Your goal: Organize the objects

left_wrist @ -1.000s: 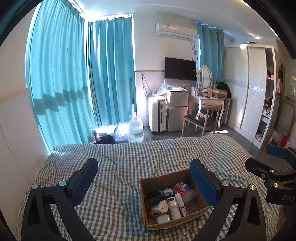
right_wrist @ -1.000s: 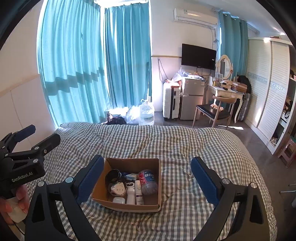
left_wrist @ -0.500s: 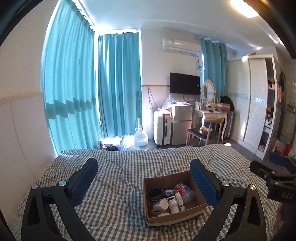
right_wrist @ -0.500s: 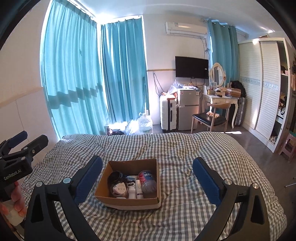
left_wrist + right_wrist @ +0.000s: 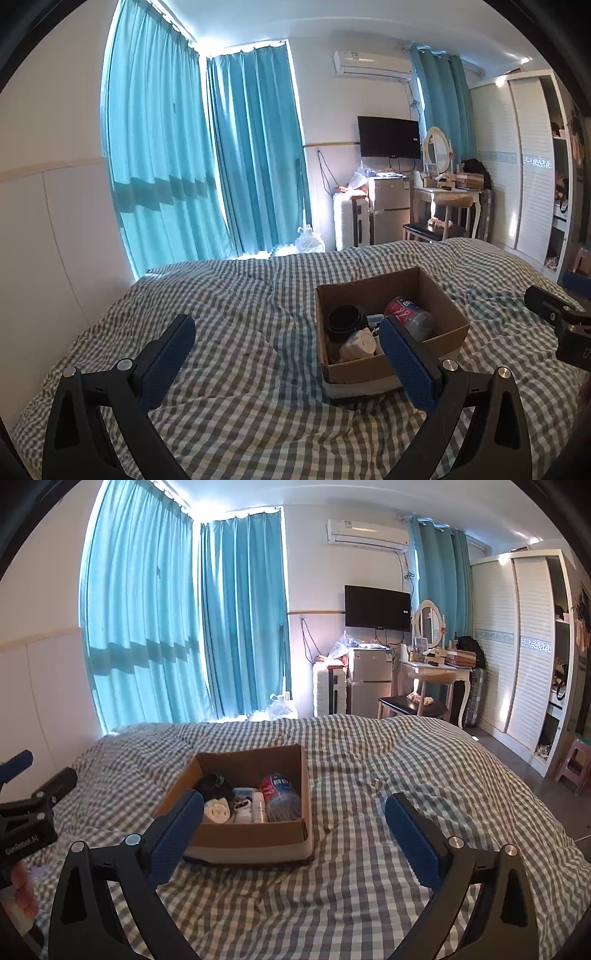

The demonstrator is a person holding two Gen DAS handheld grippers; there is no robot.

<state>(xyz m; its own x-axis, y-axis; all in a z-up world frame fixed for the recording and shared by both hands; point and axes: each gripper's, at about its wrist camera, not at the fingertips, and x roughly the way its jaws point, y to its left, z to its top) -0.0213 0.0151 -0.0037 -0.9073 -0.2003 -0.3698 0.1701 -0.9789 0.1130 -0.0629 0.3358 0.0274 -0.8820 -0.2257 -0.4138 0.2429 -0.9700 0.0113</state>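
An open cardboard box [image 5: 439, 295] [image 5: 251, 834] sits on a checked bed. Inside lie a red-labelled bottle [image 5: 410, 314] [image 5: 280, 797], a black round object [image 5: 345, 321] [image 5: 214, 784], a white round item [image 5: 358, 345] [image 5: 218, 810] and small white tubes [image 5: 258, 806]. My left gripper [image 5: 286, 350] is open and empty, low over the bed just left of the box. My right gripper [image 5: 293, 823] is open and empty, low in front of the box's right corner.
The checked quilt [image 5: 369, 867] covers the whole bed. Teal curtains [image 5: 207, 166] hang on the left. Beyond the bed stand a suitcase [image 5: 328, 694], small fridge [image 5: 369, 679], dressing table with chair [image 5: 424, 686] and white wardrobe [image 5: 517, 646].
Both grippers have dropped lower and come closer to the box, which now looks larger. Both stay open and empty.
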